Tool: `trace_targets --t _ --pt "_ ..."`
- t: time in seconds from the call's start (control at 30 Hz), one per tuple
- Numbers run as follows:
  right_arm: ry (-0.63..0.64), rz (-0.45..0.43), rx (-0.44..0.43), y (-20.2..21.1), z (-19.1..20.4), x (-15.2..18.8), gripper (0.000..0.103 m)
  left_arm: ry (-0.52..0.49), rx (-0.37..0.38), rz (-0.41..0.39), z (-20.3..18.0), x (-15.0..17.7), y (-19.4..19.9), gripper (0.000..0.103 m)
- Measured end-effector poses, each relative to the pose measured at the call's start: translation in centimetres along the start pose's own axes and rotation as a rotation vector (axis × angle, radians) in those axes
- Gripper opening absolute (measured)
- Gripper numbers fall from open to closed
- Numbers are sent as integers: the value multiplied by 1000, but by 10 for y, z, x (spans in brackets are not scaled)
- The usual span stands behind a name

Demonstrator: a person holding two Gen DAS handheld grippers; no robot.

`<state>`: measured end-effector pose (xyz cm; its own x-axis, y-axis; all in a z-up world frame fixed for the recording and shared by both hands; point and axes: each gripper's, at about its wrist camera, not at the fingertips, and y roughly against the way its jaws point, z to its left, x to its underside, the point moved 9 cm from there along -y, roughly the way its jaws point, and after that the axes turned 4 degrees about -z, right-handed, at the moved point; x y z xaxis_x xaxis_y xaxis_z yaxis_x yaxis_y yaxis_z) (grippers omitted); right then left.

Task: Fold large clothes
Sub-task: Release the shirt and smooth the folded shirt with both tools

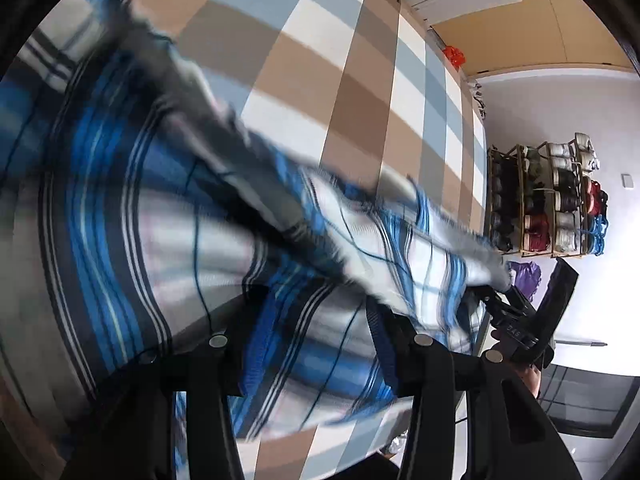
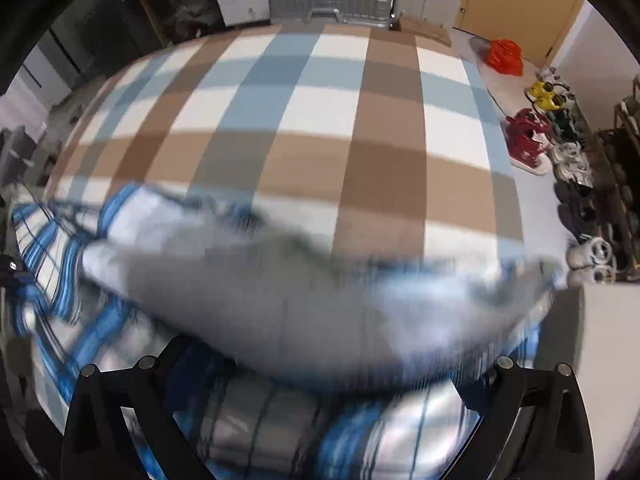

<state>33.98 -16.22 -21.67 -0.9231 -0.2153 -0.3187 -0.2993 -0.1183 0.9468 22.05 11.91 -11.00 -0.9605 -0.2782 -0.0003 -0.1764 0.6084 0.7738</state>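
Checked in brown, white and pale blue, the bed cover [image 2: 304, 92] fills the middle of the room, with a silver suitcase [image 2: 330, 4] beyond it and a shoe rack [image 1: 548, 200] against the white wall. On the cover lies the blue plaid garment [image 1: 132, 216], heavily blurred, a grey-lined flap of it hanging in the air over the rest.

Beneath that flap, the right gripper [image 2: 328, 384] stands with its jaws wide, cloth lying between them but not pinched. On the left gripper [image 1: 320, 344] the jaws sit narrower, with plaid cloth bunched between them; whether they actually pinch it I cannot tell through the blur.

To fold well from here, I would let the flap settle, square its edges over the lower layer, then smooth the crease flat.

Small markings show on the right gripper's body in the left view, too blurred to read.
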Motion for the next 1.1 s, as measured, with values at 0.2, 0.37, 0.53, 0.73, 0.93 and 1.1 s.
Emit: trace_targets --t 0.2,0.37,0.53,0.73,0.93,1.1 --pt "-145 -105 -23 -5 -25 -55 103 3 25 -117 -12 -48 19 41" --pt "-222 -197 60 7 -59 -80 103 8 -40 -188 3 -64 45 41" --pt "-207 -211 -68 44 -42 -56 103 -65 -35 -153 13 -21 59 41" --pt "60 -109 -119 63 50 19 103 -162 -56 -70 23 34 33 41" --pt "268 23 86 12 67 83 103 -99 -69 -112 66 51 28 41" --pt "252 29 96 10 66 84 103 -138 -127 -131 76 63 37 41"
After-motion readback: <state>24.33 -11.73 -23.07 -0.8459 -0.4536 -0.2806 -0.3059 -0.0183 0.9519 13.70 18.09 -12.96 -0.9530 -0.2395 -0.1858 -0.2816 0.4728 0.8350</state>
